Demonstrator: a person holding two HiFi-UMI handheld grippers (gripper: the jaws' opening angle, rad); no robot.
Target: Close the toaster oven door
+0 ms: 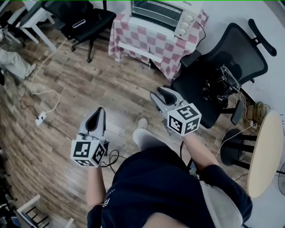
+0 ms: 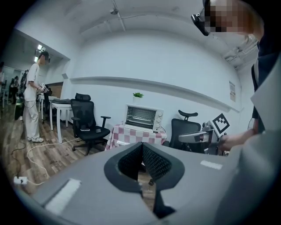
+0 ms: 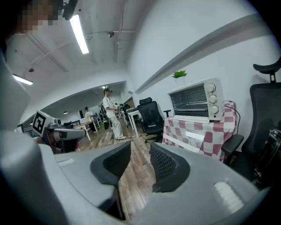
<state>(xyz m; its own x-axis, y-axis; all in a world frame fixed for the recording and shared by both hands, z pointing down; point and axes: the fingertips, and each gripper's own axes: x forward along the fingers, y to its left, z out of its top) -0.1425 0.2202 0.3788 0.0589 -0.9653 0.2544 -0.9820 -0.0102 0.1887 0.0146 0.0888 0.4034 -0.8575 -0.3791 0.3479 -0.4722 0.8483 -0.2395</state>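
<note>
The white toaster oven (image 1: 162,13) stands on a red-and-white checked table (image 1: 147,42) at the far end of the room, well ahead of both grippers. It also shows in the left gripper view, toaster oven (image 2: 143,117), and in the right gripper view, toaster oven (image 3: 196,101). Wire racks show through its front and a white ledge runs along its lower edge; whether the door is down I cannot tell. My left gripper (image 1: 99,112) is held low over the wood floor, jaws shut and empty. My right gripper (image 1: 160,94) has a gap between its pads with nothing in it.
A black office chair (image 1: 222,62) with dark gear on its seat stands right of the table. Another black chair (image 1: 84,20) is at the upper left. A round table (image 1: 267,151) is at the right edge. A power strip (image 1: 41,118) and cable lie on the floor. A person (image 2: 33,103) stands far left.
</note>
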